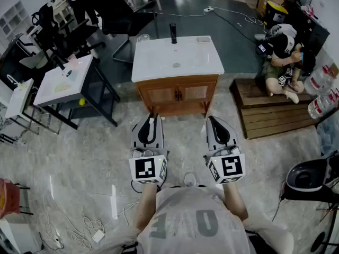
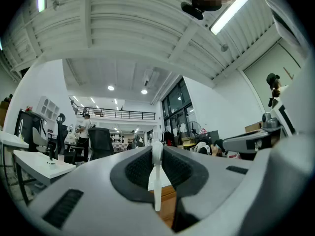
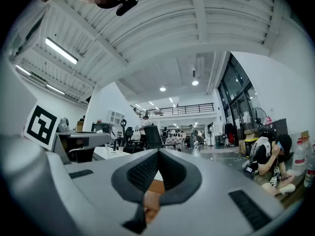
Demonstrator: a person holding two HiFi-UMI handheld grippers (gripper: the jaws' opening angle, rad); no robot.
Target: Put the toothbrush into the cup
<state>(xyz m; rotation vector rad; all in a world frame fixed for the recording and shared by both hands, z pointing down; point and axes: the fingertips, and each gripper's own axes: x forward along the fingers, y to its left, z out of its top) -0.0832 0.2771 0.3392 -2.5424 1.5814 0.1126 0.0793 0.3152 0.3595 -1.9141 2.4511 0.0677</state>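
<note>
My left gripper (image 1: 151, 121) is shut on a white toothbrush (image 2: 156, 176), which stands upright between the jaws in the left gripper view. In the head view the toothbrush (image 1: 152, 127) shows as a thin white strip along the jaws. A clear cup (image 1: 143, 38) stands at the back left of the white sink top (image 1: 196, 60), well ahead of both grippers. My right gripper (image 1: 213, 121) is shut with nothing in it; its jaws (image 3: 158, 154) meet. Both grippers hang side by side over the floor in front of the wooden cabinet (image 1: 177, 93).
A black faucet (image 1: 172, 33) rises at the back of the sink top. A second white table (image 1: 66, 79) and office chairs (image 1: 114, 9) are at the left. A person (image 1: 283, 54) sits by a wooden platform (image 1: 270, 112) at the right. Cables (image 1: 69, 229) lie on the floor.
</note>
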